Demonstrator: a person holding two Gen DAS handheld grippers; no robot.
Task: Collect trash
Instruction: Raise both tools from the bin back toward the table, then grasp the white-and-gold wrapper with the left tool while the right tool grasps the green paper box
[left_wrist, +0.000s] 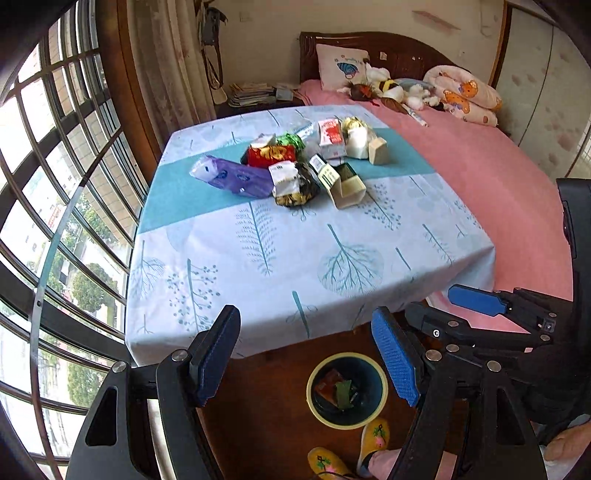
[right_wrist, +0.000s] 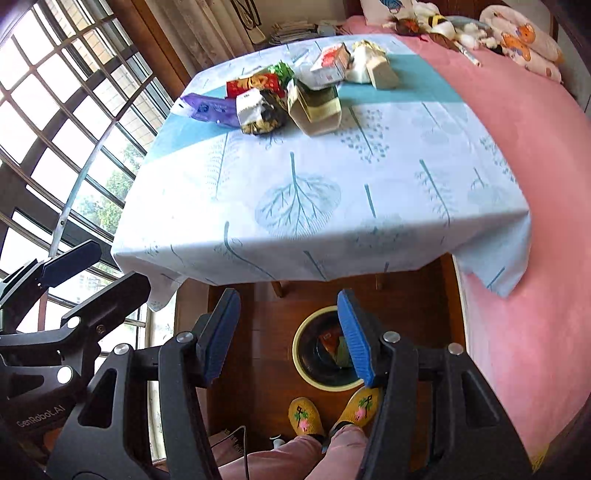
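Both my grippers hover near the table edge, jaws spread wide, nothing held.

My left gripper (left_wrist: 306, 354) and right gripper (right_wrist: 288, 336) hang over the floor bin (left_wrist: 382, 397), which holds a few scraps. The trash pile (left_wrist: 295, 166) sits on the far half of the tablecloth (left_wrist: 280, 258): purple packet (left_wrist: 232, 177) left, beige carton (left_wrist: 345, 188) right, well apart from both grippers.

Left gripper (left_wrist: 308, 356): jaws spread wide, nothing between them. Right gripper (right_wrist: 288, 336): likewise agape and empty, held just beside the left.
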